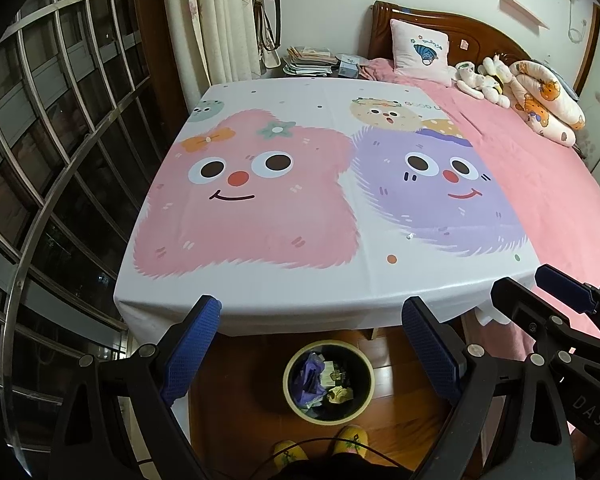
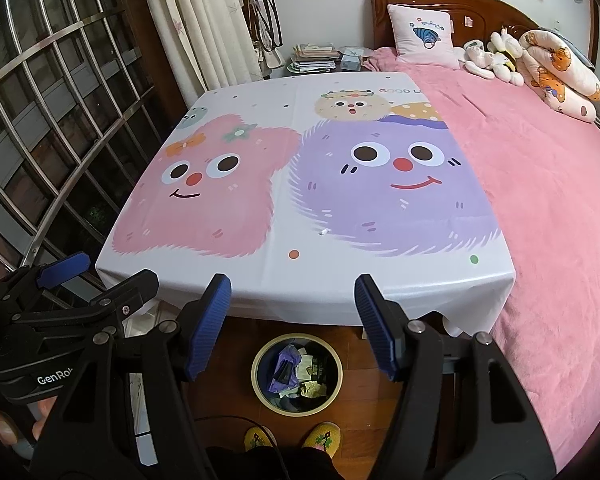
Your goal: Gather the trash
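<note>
Bedroom table (image 1: 320, 292), one scrap (image 1: 410, 236) on it; one bin (image 1: 328, 380) below; two claws, left claw (image 1: 312, 328) and right claw (image 2: 292, 304), both wide open, empty.

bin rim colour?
Pale cream rim on the bin, black inside; clearest in the right wrist view.

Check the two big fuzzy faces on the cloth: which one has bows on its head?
The pink face, on the window side; orange and green bows sit on top. The purple face beside the pink bedspread has none.
</note>
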